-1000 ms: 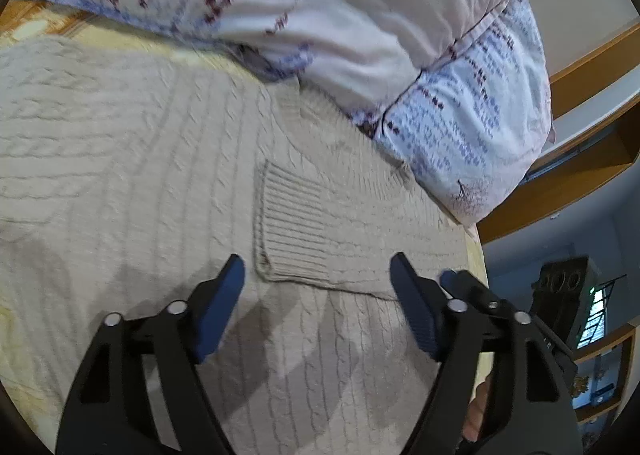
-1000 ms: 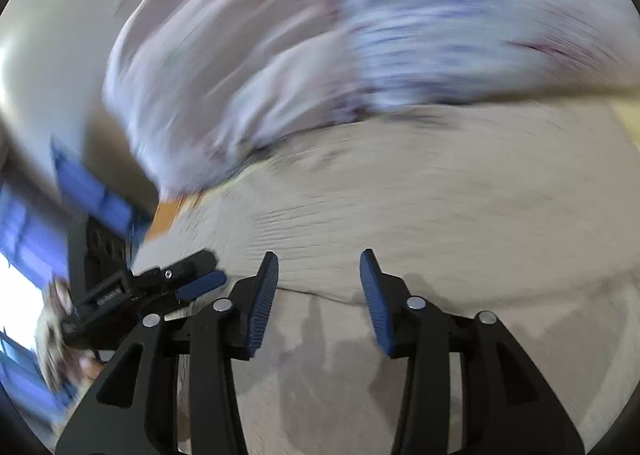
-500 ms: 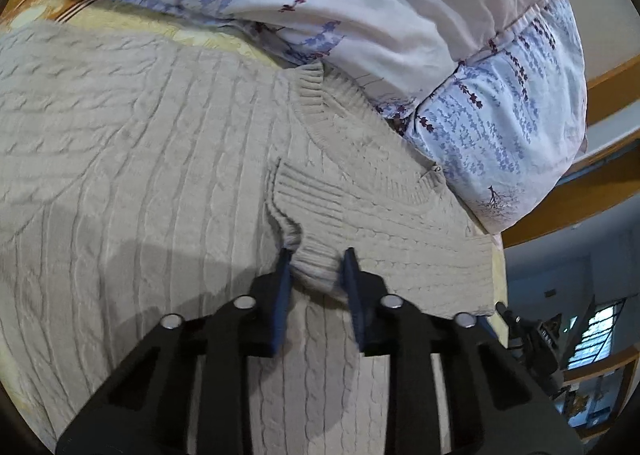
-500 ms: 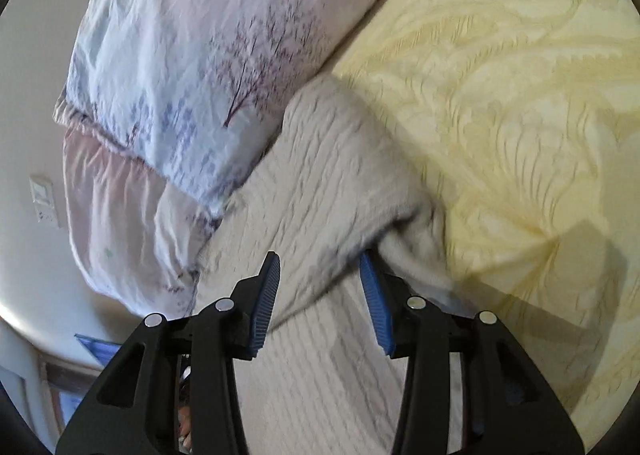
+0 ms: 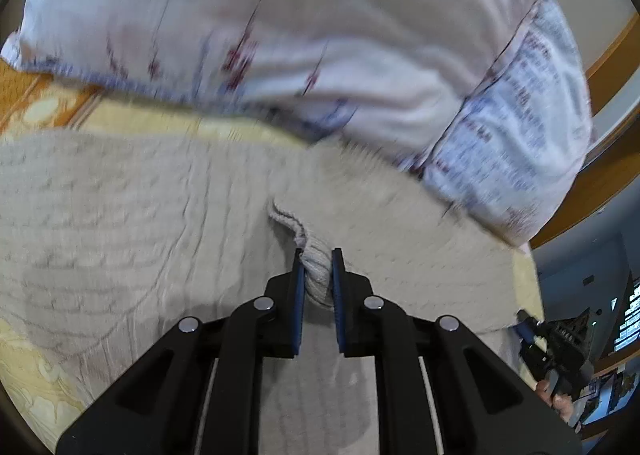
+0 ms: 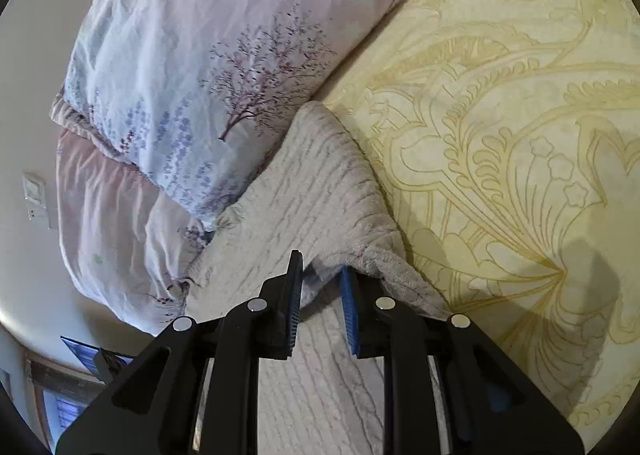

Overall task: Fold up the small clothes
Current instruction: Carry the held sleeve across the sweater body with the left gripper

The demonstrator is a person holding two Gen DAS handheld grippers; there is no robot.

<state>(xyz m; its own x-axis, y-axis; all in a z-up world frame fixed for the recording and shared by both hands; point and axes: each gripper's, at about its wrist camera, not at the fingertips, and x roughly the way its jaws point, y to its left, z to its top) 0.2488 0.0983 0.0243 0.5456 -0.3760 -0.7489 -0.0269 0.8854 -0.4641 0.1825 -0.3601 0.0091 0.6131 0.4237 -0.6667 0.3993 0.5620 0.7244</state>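
1. The sweater (image 5: 132,215) lay spread flat on the yellow patterned bedspread (image 6: 520,95), its far edge tucked against the pillows (image 6: 208,67).
2. It was a pale beige cable knit, with raised vertical ribs running across its body and a tighter ribbed band at the cuff (image 5: 318,271).
3. My left claw (image 5: 316,267) had just been closing, and its blue pads were clamped on that cuff, which bunched into a thick wad between them.
4. From the pinch the sleeve's edge ran up in a curled ridge, lifted a little off the knit below.
5. My right claw (image 6: 320,287) had also just been closing; it pinched a raised fold at the sweater's other edge, near the bedspread.
6. That fold (image 6: 360,255) looked fuzzy and soft, draped over the right pad and hiding part of it.
7. The left view was blurred, so the knit's finer detail there I could not tell.
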